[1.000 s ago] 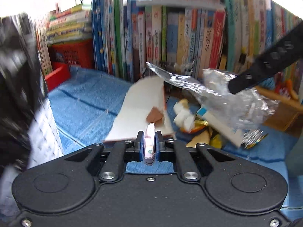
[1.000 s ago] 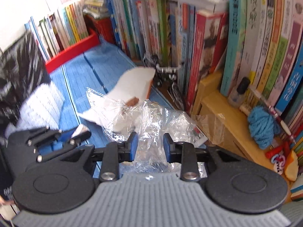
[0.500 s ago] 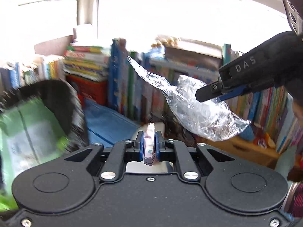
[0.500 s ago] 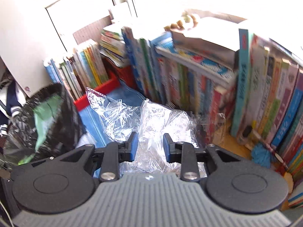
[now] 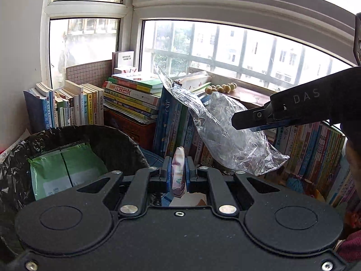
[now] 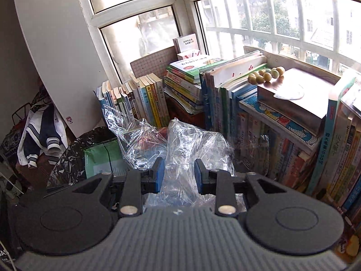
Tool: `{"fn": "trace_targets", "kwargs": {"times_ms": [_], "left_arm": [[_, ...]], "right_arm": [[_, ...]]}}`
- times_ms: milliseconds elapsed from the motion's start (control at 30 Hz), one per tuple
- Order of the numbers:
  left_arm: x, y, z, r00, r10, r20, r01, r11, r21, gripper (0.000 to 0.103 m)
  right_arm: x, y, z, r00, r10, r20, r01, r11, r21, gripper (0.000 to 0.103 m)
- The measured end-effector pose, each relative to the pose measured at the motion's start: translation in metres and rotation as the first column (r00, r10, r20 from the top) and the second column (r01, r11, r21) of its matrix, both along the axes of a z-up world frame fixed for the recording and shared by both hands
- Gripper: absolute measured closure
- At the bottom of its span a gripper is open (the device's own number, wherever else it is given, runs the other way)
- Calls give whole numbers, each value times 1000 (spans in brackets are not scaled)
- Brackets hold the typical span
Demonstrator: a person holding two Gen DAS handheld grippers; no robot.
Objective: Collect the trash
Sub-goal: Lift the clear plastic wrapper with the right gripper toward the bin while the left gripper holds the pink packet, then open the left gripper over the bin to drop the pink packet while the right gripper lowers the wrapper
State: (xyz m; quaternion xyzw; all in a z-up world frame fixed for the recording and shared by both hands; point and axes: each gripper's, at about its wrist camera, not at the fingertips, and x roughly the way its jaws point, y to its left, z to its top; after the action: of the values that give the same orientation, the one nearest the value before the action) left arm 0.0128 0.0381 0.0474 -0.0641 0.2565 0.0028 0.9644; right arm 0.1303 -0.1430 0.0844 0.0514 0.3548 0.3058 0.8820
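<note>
Carry step: left gripper [image 5: 176,174] clamped on folded wrapper [image 5: 178,171], right gripper [image 6: 176,174] clamped on clear plastic bag [image 6: 191,149], both aloft beside black-lined bin [image 5: 108,140]. Next: move over bin, release.

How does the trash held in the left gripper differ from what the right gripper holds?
The wrapper in the left gripper is small, flat and printed; the plastic bag in the right gripper is large, clear and crumpled. The wrapper barely protrudes; the bag billows well past the fingers. Both are held aloft.

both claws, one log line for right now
left claw: shut on wrapper | right claw: shut on plastic bag | bin: open, lower left
</note>
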Motion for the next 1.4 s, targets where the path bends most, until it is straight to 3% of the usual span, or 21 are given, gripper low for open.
{"fn": "trace_targets", "kwargs": {"times_ms": [367,667,967,1200,1400], "left_arm": [[-5,52,14,992,124,37,-125,992,11,92],[1,89,3,985,173,-27,-172,985,35,91],[9,102,-33,969,196,-147,-190,980,55,90],[7,103,-38,970,175,-169,-168,984,56,85],[7,97,-43,969,148,-198,-138,988,63,84]], "right_arm": [[-4,41,38,996,73,52,-79,991,111,70],[-7,74,53,979,200,22,-197,930,311,70],[21,103,22,966,229,-122,-163,901,402,70],[31,121,-5,940,271,-208,-176,906,385,69],[40,139,-33,925,262,-275,-176,938,300,69]]}}
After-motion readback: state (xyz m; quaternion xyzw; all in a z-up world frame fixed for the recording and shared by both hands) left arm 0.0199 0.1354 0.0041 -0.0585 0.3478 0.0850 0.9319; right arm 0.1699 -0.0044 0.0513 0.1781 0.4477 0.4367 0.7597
